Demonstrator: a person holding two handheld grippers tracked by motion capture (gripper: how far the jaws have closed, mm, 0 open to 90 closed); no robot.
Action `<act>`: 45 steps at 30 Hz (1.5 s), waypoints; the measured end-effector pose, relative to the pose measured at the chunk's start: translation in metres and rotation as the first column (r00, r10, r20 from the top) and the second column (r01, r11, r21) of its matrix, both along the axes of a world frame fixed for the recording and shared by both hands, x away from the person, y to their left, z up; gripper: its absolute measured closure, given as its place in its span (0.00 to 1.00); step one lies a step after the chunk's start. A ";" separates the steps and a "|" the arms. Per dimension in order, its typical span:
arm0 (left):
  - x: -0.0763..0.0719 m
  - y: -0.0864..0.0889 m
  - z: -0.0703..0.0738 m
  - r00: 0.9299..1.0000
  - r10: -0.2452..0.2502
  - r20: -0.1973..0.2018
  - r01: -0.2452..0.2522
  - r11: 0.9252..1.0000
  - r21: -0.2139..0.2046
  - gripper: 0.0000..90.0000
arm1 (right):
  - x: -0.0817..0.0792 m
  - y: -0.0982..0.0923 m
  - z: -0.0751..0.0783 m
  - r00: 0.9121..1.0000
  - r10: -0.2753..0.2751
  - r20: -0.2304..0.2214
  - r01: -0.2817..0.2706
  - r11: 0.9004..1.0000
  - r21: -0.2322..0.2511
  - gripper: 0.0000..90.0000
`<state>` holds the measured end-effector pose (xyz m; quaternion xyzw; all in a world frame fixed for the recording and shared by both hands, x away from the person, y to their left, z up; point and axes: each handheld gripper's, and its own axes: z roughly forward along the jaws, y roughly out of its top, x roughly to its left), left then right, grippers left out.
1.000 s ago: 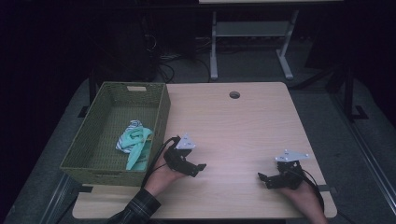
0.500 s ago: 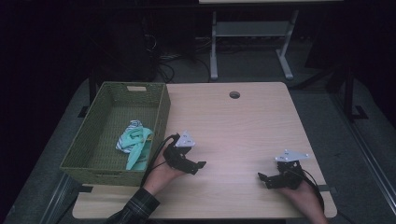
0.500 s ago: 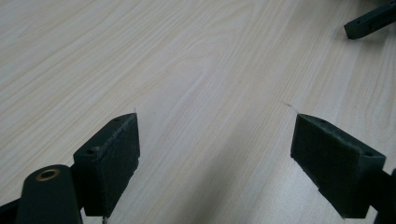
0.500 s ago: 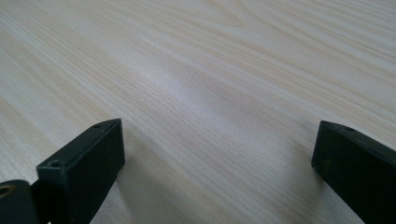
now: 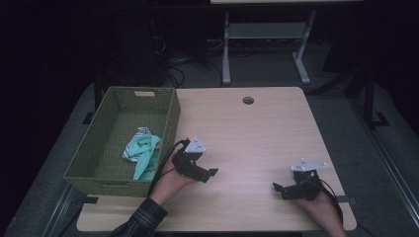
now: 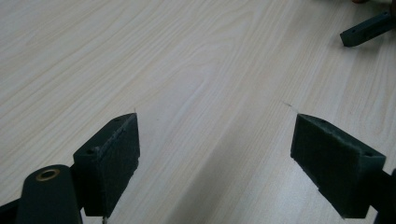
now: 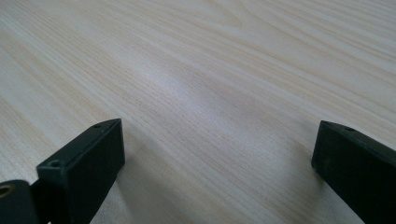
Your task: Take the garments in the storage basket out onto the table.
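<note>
My left gripper (image 5: 207, 175) rests low over the wooden table (image 5: 257, 128), just right of the green woven basket (image 5: 84, 165), jaws pointing right. Seen from its own camera, the left gripper (image 6: 215, 154) stands open over bare wood with nothing between its jaws. My right gripper (image 5: 277, 189) sits near the table's front right, jaws pointing left. Its own view shows the right gripper (image 7: 219, 163) open above bare wood as well. A crumpled teal and white cloth (image 5: 142, 150) lies inside the basket. One jaw of the right gripper (image 6: 366, 29) appears at the top right of the left gripper view.
A round cable hole (image 5: 248, 100) sits near the table's far edge. Behind the table stands a white metal frame (image 5: 267, 37) on a dark floor with cables. The basket occupies the table's left side.
</note>
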<state>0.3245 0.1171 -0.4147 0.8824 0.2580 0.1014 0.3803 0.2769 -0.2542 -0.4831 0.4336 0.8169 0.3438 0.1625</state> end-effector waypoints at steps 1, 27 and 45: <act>0.000 0.000 0.000 1.000 0.000 -0.002 0.000 1.000 0.002 0.17 | 0.000 0.000 0.000 1.000 0.000 0.000 0.000 1.000 0.000 0.02; 0.007 0.001 0.019 1.000 -0.014 0.000 0.014 1.000 -0.006 0.17 | 0.000 0.000 0.000 1.000 0.000 -0.001 0.000 1.000 0.000 0.02; 0.015 0.013 0.041 1.000 0.007 0.029 -0.006 0.999 -0.044 0.17 | 0.000 0.000 0.000 1.000 0.000 0.000 0.000 1.000 0.000 0.02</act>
